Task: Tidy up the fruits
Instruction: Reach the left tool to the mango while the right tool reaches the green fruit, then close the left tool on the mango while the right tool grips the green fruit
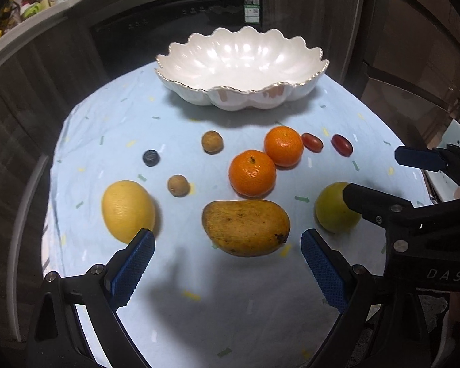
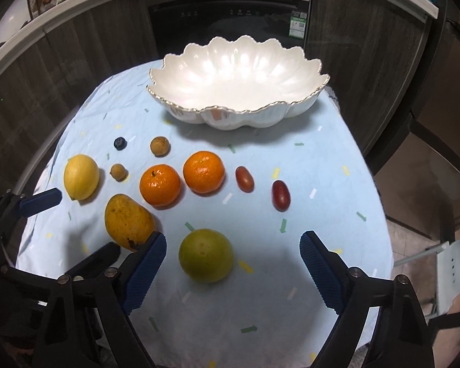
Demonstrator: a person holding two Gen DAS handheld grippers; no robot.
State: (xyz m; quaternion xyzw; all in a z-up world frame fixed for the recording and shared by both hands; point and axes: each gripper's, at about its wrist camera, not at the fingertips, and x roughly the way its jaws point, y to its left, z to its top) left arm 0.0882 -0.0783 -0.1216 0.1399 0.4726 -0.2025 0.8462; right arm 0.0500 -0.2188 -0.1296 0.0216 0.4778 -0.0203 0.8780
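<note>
A mango [image 1: 245, 227] lies untouched on the blue cloth between the wide-apart blue pads of my left gripper [image 1: 228, 236]. My right gripper [image 2: 233, 239] is open around a green citrus [image 2: 205, 254], with its pads clear of the fruit. Beyond them lie a lemon [image 1: 127, 210], two tangerines [image 1: 252, 173] [image 1: 283, 145], two brown longans [image 1: 212, 142] [image 1: 178, 185], a blueberry [image 1: 151, 157] and two red grape tomatoes [image 1: 312, 142] [image 1: 342, 145]. A white scalloped bowl [image 1: 245, 101] with nothing in it stands at the far side.
The round table drops off near both grippers and at the sides. A dark oven front [image 2: 230, 15] and wooden cabinets stand behind the bowl. A counter with bottles [image 1: 30, 3] runs at the upper left. A white chair [image 2: 454, 263] stands off the right edge.
</note>
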